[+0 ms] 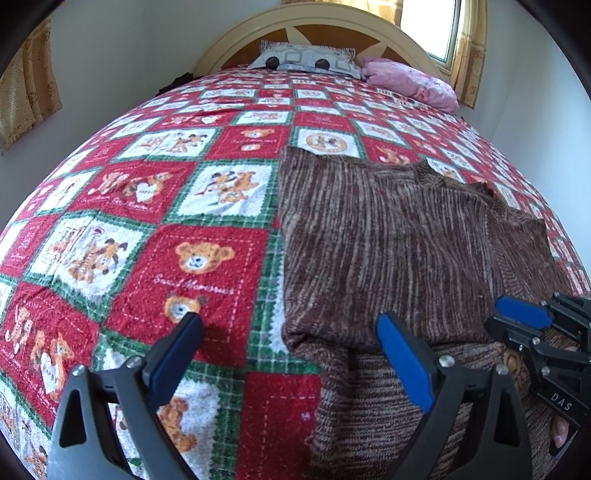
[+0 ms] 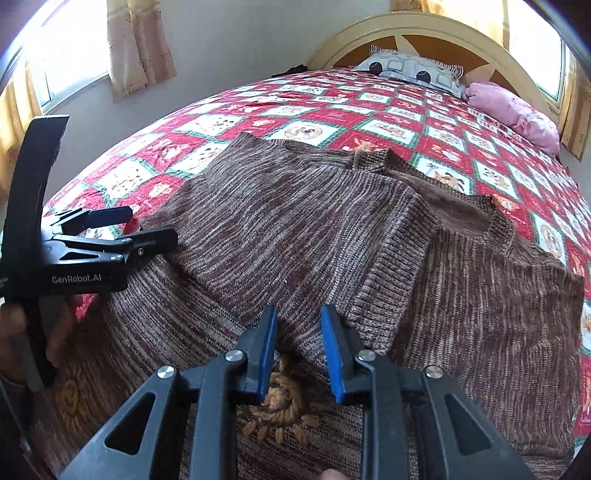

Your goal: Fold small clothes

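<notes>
Brown marled knit lies spread over the bed: a sweater (image 2: 303, 221), partly folded, with one flap laid across its body, resting on a red, green and white teddy-bear quilt (image 1: 155, 206). From the right wrist you see the most of it: the neckline gaping toward the pillows, a ribbed edge running across the folded flap, and a tan embroidered motif on the near part, just beneath the right gripper (image 2: 299, 325). That gripper hangs over the knit with its blue pads a short way apart and nothing between them. The left wrist view misses the motif almost entirely but shows the sweater's left edge against bare quilt, which the other view mostly hides. There the left gripper (image 1: 291, 332) stands wide apart, one finger over the quilt, the other over the sweater's near corner, gripping nothing. Each camera catches the other tool at its margin. Both views show a grey patterned pillow (image 1: 306, 59) and a pink pillow (image 1: 410, 81) by the arched headboard (image 2: 436, 33).
</notes>
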{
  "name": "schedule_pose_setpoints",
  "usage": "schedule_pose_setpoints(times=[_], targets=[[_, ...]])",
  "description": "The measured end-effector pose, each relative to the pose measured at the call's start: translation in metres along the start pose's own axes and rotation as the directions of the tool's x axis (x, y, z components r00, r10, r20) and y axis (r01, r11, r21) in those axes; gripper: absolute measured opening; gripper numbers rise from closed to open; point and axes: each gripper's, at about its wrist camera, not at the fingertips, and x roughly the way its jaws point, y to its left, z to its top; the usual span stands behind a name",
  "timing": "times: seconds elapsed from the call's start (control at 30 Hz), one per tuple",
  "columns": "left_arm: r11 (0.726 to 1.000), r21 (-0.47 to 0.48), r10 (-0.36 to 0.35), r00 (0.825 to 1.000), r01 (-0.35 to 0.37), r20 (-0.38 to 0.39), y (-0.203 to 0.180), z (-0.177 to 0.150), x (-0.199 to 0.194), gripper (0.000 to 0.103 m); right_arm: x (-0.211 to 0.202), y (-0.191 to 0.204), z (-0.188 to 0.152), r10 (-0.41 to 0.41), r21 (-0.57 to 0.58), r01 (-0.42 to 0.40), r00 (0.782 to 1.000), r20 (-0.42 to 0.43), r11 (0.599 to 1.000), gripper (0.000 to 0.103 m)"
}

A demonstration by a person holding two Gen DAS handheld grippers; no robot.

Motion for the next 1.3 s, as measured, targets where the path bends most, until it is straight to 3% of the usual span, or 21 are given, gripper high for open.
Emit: schedule_pose_setpoints(times=[0.47, 0.6, 0.67, 0.73, 0.83, 0.9, 0.97, 1.03, 1.3], targets=[[1.0, 0.008, 0.0, 1.0, 0.0, -0.008, 0.0, -0.008, -0.005, 0.102, -0.005, 0.005, -0.002, -0.044, -0.008, 0.044, 0.999, -0.013, 0.999, 0.026], [0.999, -0.043, -0.019, 0.998, 0.022, 0.064, 0.009, -0.009, -0.019, 0.102, -0.015, 0.003, 0.002, -0.045, -0.029, 0.044, 0.999, -0.01, 0.999, 0.026], [0.997, -0.06, -0.036, 0.994, 0.042, 0.108, 0.012, -0.01, -0.027, 0.102, -0.026, -0.008, 0.011, -0.036, 0.005, 0.035, 0.999, 0.035, 0.999, 0.026], [0.998, -0.06, -0.011, 0.995, 0.017, 0.094, 0.009, -0.008, -0.024, 0.102, -0.032, -0.03, 0.025, -0.039, 0.079, 0.034, 0.997, 0.063, 0.996, 0.026], [0.999, -0.041, 0.023, 0.999, -0.022, 0.037, 0.004, -0.005, -0.012, 0.102, -0.019, -0.054, 0.044, -0.067, 0.133, 0.06, 0.997, 0.046, 0.989, 0.026], [0.999, -0.028, 0.016, 0.999, -0.016, 0.027, 0.003, -0.005, -0.01, 0.102, 0.002, -0.067, 0.055, -0.037, 0.168, 0.036, 0.999, 0.001, 0.985, 0.026], [0.999, -0.033, 0.013, 1.0, -0.012, 0.027, 0.005, -0.005, -0.01, 0.102, 0.023, -0.073, 0.062, -0.056, 0.172, 0.061, 0.998, -0.03, 0.983, 0.026], [0.999, -0.045, 0.0, 1.0, 0.001, 0.025, 0.008, -0.006, -0.01, 0.102, 0.042, -0.078, 0.064, -0.134, 0.161, 0.144, 0.988, -0.07, 0.976, 0.025], [0.998, -0.061, -0.024, 0.999, 0.025, 0.023, 0.011, -0.005, -0.008, 0.102, 0.022, -0.102, 0.056, -0.084, 0.265, 0.086, 0.996, -0.019, 0.96, 0.03]])
